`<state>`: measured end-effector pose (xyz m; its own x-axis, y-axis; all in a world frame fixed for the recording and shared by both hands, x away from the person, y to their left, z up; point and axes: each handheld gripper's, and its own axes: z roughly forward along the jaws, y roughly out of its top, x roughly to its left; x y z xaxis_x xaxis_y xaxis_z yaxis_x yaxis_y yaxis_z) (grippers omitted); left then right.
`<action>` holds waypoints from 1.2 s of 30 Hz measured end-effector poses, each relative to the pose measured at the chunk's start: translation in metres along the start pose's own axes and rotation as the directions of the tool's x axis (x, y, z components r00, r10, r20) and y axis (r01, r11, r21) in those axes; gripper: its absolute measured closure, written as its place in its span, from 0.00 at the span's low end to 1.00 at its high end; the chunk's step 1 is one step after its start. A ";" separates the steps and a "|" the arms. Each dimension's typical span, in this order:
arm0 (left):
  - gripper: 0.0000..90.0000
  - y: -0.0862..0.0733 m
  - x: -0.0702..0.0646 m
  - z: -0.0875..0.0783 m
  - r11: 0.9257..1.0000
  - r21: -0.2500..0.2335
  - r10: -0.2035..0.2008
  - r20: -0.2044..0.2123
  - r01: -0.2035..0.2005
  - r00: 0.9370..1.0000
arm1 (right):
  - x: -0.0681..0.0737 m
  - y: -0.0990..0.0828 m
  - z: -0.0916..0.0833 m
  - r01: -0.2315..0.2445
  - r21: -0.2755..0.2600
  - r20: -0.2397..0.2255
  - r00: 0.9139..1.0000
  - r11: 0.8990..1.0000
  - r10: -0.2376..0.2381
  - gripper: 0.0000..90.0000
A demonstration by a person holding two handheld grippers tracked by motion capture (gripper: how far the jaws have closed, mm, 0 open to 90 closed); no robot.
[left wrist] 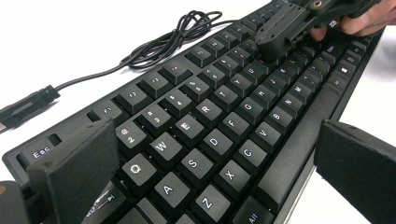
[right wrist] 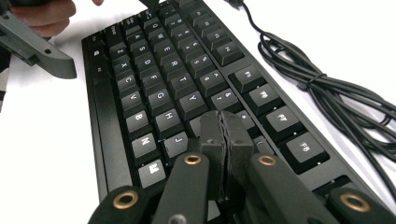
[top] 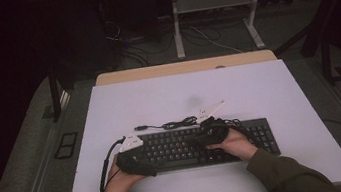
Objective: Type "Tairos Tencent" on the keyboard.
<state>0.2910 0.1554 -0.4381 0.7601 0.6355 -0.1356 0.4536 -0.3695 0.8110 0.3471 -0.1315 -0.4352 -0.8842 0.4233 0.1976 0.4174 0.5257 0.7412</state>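
1. I take the black keyboard (top: 206,145) as my landmark; it lies on the white table (top: 288,160), nearer the person's edge than the far edge.
2. My left gripper (left wrist: 219,168) sits at the keyboard's left end, jaws spread wide. In the left gripper view one pad stands over the Esc and Tab corner and the other hangs off the front edge past the space bar. Nothing is pinched between them.
3. My right gripper (right wrist: 225,140) is over the middle of the keyboard, its two pads pressed together with nothing between them. In the right gripper view the joined tips come down at the keys just right of the J; I cannot tell whether they press a key or only hover on it.
4. The keyboard's cable (top: 175,123) lies bundled on the table just behind the keyboard's back edge, its plug (left wrist: 25,107) lying behind the left corner.
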 end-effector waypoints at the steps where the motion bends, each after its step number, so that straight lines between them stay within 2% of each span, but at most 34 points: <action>1: 0.00 0.000 0.000 0.000 1.000 0.001 0.002 0.001 -0.002 1.000 | 0.000 0.000 -0.001 -0.002 -0.002 -0.001 1.000 1.000 0.002 0.98; 7: 0.00 0.000 0.000 -0.001 1.000 -0.003 0.001 0.000 -0.001 1.000 | -0.001 0.000 -0.004 0.002 -0.023 -0.004 1.000 1.000 -0.002 0.94; 10: 0.00 0.001 0.000 -0.001 1.000 -0.004 0.001 -0.001 -0.001 1.000 | -0.002 0.000 -0.006 -0.003 -0.031 0.002 1.000 1.000 0.003 0.88; 15: 0.00 0.002 -0.001 -0.001 1.000 -0.008 0.004 0.001 -0.004 1.000 | -0.002 0.000 -0.010 -0.007 -0.065 0.022 1.000 0.998 0.009 0.67; 17: 0.00 0.002 -0.001 0.000 1.000 -0.011 0.002 0.001 -0.002 1.000 | -0.002 -0.001 -0.012 -0.015 -0.077 0.015 1.000 0.997 0.017 0.59; 21: 0.02 0.003 -0.001 0.000 1.000 -0.018 0.002 -0.002 -0.002 1.000 | -0.003 -0.003 -0.014 -0.016 -0.096 0.039 0.999 0.995 0.020 0.41; 24: 0.04 0.004 -0.001 0.000 1.000 -0.022 0.002 -0.003 -0.002 1.000 | -0.004 -0.004 -0.016 -0.032 -0.112 0.047 0.998 0.993 0.037 0.34; 28: 0.11 0.005 0.001 0.000 1.000 -0.026 0.001 -0.003 -0.001 1.000 | -0.004 -0.005 -0.019 -0.036 -0.113 0.082 0.996 0.993 0.045 0.29; 36: 0.23 0.008 0.004 0.002 0.999 -0.030 -0.011 -0.005 0.011 1.000 | -0.005 -0.009 -0.024 -0.047 -0.112 0.114 0.992 0.993 0.060 0.26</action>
<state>0.2983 0.1532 -0.4334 0.7525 0.6432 -0.1416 0.4479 -0.3422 0.8260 0.3431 -0.1560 -0.4273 -0.8280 0.5352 0.1674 0.4324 0.4192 0.7983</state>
